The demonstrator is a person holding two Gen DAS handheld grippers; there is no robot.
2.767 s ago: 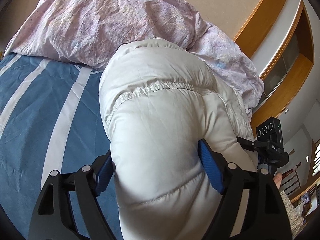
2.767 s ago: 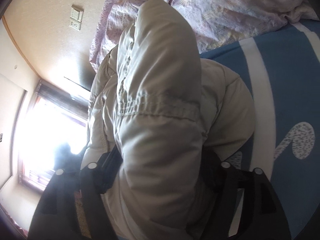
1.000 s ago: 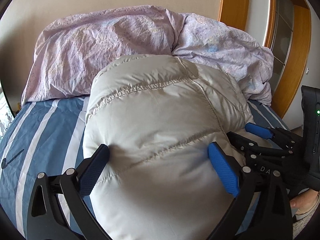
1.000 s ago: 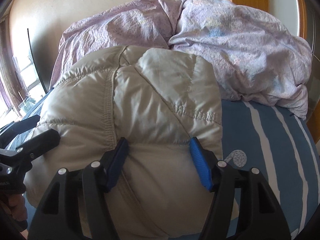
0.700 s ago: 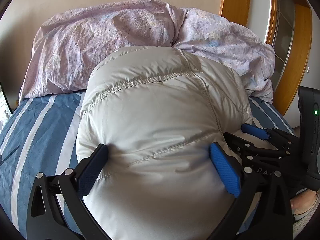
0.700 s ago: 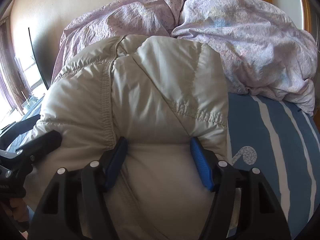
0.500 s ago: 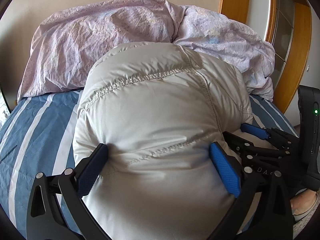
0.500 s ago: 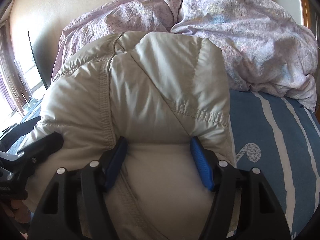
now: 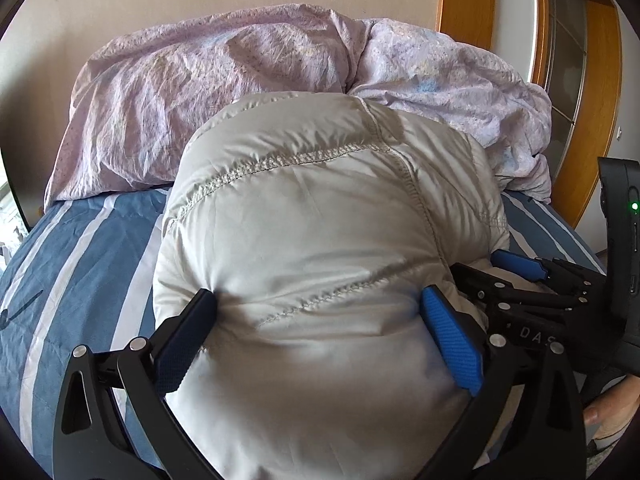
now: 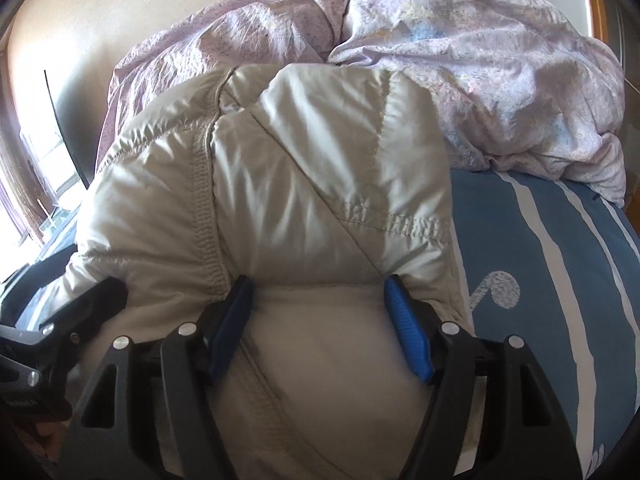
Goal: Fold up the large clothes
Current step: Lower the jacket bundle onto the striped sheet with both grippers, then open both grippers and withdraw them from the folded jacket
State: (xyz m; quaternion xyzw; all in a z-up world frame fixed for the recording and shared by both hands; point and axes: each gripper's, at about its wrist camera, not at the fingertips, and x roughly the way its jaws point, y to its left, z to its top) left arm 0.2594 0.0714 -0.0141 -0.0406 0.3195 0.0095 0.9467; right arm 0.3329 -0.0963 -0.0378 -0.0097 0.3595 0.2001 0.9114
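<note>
A puffy cream down jacket (image 9: 320, 220), bundled into a thick fold, lies on the blue striped bed sheet (image 9: 80, 260). My left gripper (image 9: 316, 298) is shut on its near end, both blue pads sunk into the padding. In the right wrist view the same jacket (image 10: 320, 180) fills the middle, and my right gripper (image 10: 318, 286) clasps a narrower fold of it. Its jaws are opening, with the pads still touching the fabric. The two grippers sit side by side: the right gripper (image 9: 520, 268) shows at the left view's right edge, the left gripper (image 10: 100, 296) at the right view's left edge.
A crumpled lilac duvet (image 9: 240, 80) is heaped against the wall behind the jacket. The striped sheet (image 10: 540, 260) stretches to the right. A wooden door frame (image 9: 460, 0) stands at the back right. A bright window (image 10: 24, 184) is at the left. A hand (image 9: 608, 412) holds the right gripper.
Since 2.8 s ago both grippers have swung the jacket round to face the duvet. Over the last second the bundle barely moved; the right pads have spread slightly.
</note>
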